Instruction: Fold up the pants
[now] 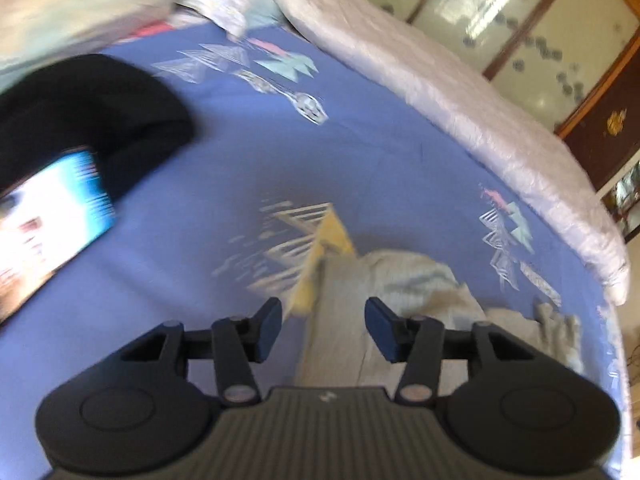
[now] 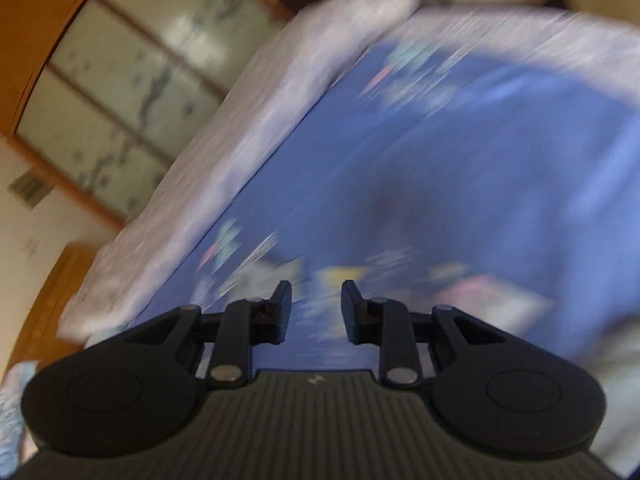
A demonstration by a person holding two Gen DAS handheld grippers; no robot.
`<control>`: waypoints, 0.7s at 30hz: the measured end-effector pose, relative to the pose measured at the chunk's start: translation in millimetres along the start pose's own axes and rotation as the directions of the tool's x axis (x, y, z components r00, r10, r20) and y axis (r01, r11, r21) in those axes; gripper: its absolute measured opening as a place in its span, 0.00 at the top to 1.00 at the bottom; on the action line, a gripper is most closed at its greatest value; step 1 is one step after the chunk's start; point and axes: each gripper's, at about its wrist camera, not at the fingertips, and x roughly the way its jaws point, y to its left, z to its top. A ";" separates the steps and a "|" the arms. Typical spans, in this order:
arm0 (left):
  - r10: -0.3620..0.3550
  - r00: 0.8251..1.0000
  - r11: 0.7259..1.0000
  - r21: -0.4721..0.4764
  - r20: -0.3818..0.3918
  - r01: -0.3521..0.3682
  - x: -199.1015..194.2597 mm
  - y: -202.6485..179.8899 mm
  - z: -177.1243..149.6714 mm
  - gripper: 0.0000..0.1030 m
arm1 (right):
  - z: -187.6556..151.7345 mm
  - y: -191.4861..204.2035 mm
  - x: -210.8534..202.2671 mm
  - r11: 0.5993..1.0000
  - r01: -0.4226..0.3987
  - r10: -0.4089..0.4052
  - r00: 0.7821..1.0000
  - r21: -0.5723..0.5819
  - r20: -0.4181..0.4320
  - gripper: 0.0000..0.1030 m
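Light grey pants lie crumpled on the blue bed sheet in the left wrist view, one leg running toward the camera between the fingers. My left gripper is open and hovers just above that leg, holding nothing. My right gripper is open and empty above the blue sheet; its view is heavily motion-blurred and the pants cannot be made out there.
A black garment and a bright phone or tablet screen lie at the left. A rolled pale quilt runs along the bed's far edge, also in the right wrist view. A wooden wardrobe with glass doors stands beyond.
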 end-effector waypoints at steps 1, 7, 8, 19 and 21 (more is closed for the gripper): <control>0.006 1.000 1.000 0.008 -0.003 -0.006 16.9 -6.0 3.3 0.48 | 1.2 11.2 30.0 1.000 -0.019 0.019 0.999 0.007 -0.036 0.70; -0.026 0.999 1.000 0.010 -0.029 0.026 83.3 -24.1 12.8 0.24 | 4.9 73.4 180.1 0.998 -0.027 0.016 0.980 -0.050 -0.199 0.66; -0.045 0.999 0.999 0.005 -0.024 0.045 86.2 -24.6 12.5 0.21 | 6.8 83.4 193.5 0.997 -0.015 0.000 0.980 -0.074 -0.200 0.65; -0.089 0.996 0.993 0.079 -0.026 0.091 90.6 -36.4 5.9 0.89 | 10.9 98.3 286.0 0.964 0.235 -0.260 0.926 -0.122 -0.272 0.93; -0.095 0.995 0.995 0.030 -0.018 0.095 77.6 -30.5 16.9 0.91 | 17.7 98.0 262.1 0.969 0.223 -0.238 0.956 -0.104 -0.174 0.93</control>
